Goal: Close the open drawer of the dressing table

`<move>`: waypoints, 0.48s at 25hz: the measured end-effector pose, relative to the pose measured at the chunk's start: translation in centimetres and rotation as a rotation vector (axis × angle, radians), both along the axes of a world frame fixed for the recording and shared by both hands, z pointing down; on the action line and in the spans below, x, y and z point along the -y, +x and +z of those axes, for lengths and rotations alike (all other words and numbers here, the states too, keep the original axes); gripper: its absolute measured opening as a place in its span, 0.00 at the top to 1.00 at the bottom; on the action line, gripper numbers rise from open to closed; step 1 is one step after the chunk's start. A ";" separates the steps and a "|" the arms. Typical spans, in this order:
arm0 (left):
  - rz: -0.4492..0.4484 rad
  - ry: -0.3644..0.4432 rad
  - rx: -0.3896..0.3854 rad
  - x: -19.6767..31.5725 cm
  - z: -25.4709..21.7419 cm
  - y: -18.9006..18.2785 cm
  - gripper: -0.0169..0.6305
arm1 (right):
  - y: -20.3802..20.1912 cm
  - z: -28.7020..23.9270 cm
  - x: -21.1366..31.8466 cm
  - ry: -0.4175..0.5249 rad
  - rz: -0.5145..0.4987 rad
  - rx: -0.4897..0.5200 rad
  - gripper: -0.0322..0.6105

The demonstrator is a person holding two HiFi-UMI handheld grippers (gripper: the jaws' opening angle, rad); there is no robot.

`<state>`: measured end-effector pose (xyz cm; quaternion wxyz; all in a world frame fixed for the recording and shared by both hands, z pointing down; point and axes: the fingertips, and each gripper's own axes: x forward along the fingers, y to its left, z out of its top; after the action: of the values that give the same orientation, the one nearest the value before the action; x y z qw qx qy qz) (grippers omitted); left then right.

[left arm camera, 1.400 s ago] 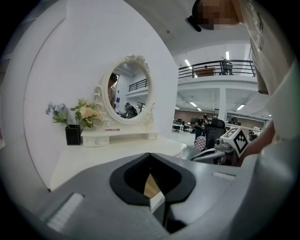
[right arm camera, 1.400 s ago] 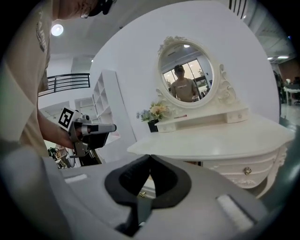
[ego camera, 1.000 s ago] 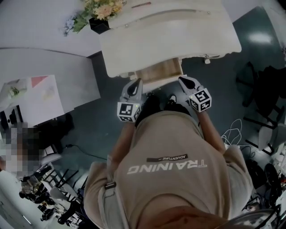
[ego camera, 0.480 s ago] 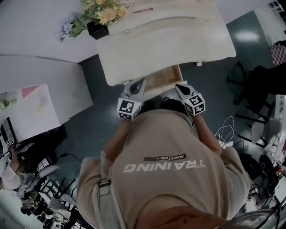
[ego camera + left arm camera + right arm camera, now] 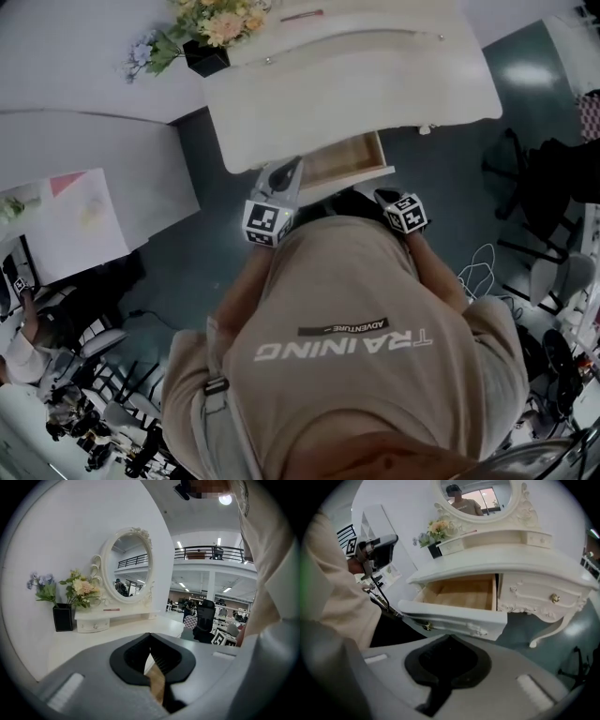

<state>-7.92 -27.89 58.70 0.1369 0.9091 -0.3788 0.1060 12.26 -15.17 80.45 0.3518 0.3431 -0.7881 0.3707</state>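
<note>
The white dressing table [image 5: 375,84] stands ahead of me with its left drawer [image 5: 342,159] pulled out, its wooden inside bare. In the right gripper view the drawer [image 5: 461,592] sits just past my right gripper [image 5: 450,637], whose jaws are shut on nothing. A brass knob [image 5: 426,626] shows on the drawer's white front. My left gripper [image 5: 279,178] is at the drawer's left front corner; whether it touches is hidden. In its own view the left gripper [image 5: 150,635] is shut, above the tabletop [image 5: 93,641]. My right gripper [image 5: 392,199] hangs back by my body.
An oval mirror [image 5: 127,566] and a black vase of flowers [image 5: 63,616] stand on the table's back shelf. The right drawer [image 5: 543,597] is closed. A white desk [image 5: 84,169] lies to the left. Chairs and cables [image 5: 553,206] crowd the floor at right.
My right gripper has drawn back from the drawer front toward my body. The left gripper stays by the drawer's left corner. The drawer remains open.
</note>
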 end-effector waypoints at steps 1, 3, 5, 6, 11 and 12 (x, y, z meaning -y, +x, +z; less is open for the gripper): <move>-0.015 0.000 0.000 0.0 -0.2 0.2 0.96 | 0.4 1.0 -0.3 -0.029 -0.015 -0.003 0.95; -0.042 -0.010 0.001 -0.1 -0.3 0.5 0.96 | 1.0 2.4 -0.4 -0.064 -0.059 -0.008 0.95; -0.061 -0.035 0.001 -0.5 0.0 0.9 0.96 | 1.1 2.7 -0.5 -0.097 -0.098 -0.005 0.95; -0.068 -0.043 0.000 -0.7 0.2 1.1 0.96 | 1.0 2.6 -0.4 -0.113 -0.107 0.006 0.95; -0.122 -0.055 0.004 -0.6 1.0 0.6 0.96 | 0.5 3.4 1.8 -0.160 -0.103 0.061 0.95; -0.135 -0.061 0.009 -0.8 1.3 0.3 0.96 | 0.3 3.6 2.1 -0.168 -0.101 0.064 0.95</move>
<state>-7.64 -27.05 60.01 0.1699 0.8764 -0.4364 0.1121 12.60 -17.23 84.09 0.3722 0.2601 -0.7814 0.4280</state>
